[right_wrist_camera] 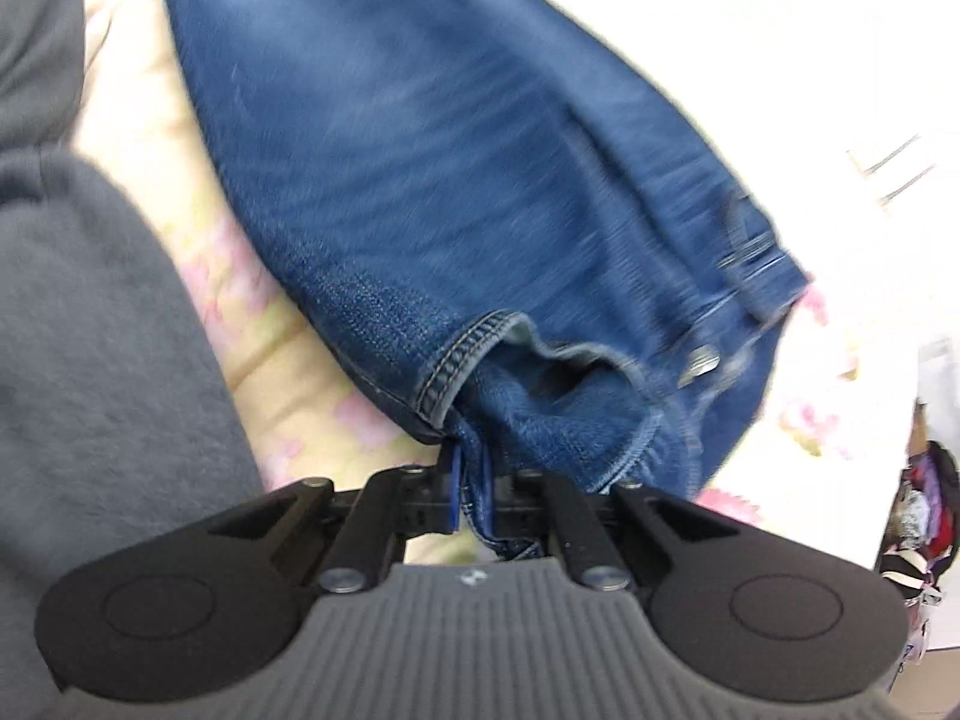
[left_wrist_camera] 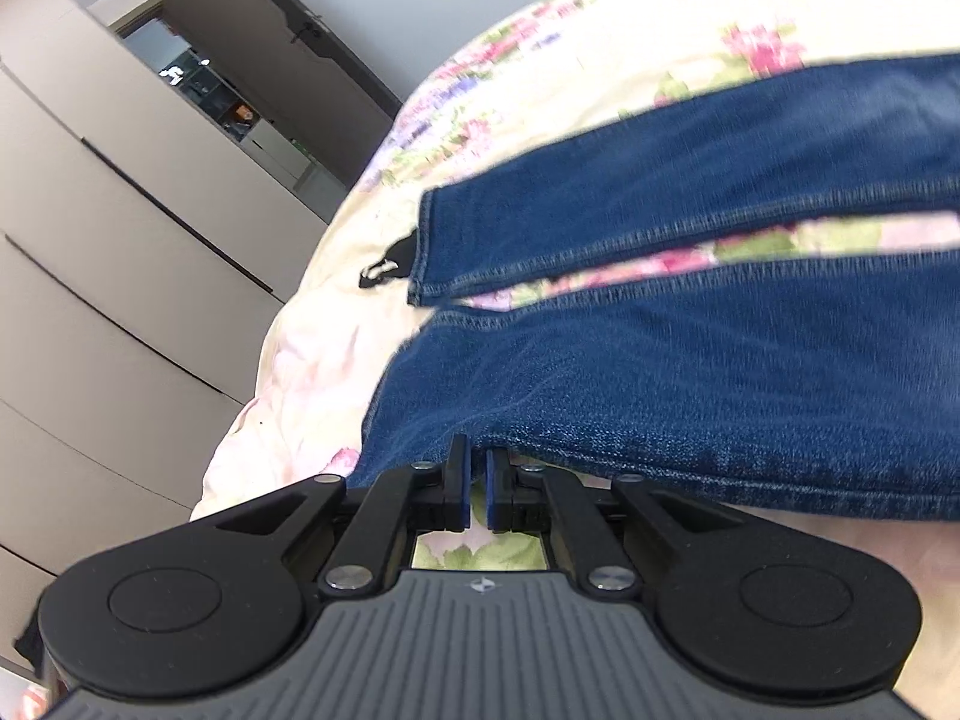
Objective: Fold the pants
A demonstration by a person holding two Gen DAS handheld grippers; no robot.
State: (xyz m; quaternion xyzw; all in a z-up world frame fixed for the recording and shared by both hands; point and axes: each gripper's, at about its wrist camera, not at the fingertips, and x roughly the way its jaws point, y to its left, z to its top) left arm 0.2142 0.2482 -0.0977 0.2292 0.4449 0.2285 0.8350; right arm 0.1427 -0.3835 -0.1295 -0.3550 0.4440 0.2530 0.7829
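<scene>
Bright daylight, motion blur, fisheye-warped edges

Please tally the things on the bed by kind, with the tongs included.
Jeans: 1
Black clip beside a leg hem: 1
Left tongs, right tongs: 2
Total: 4

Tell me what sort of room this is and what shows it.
Most likely a bedroom at home. The jeans lie spread on a floral bedspread over a soft, bed-like surface, tall beige wardrobe-style cabinets stand beside it, and an open doorway leads to another room.
</scene>
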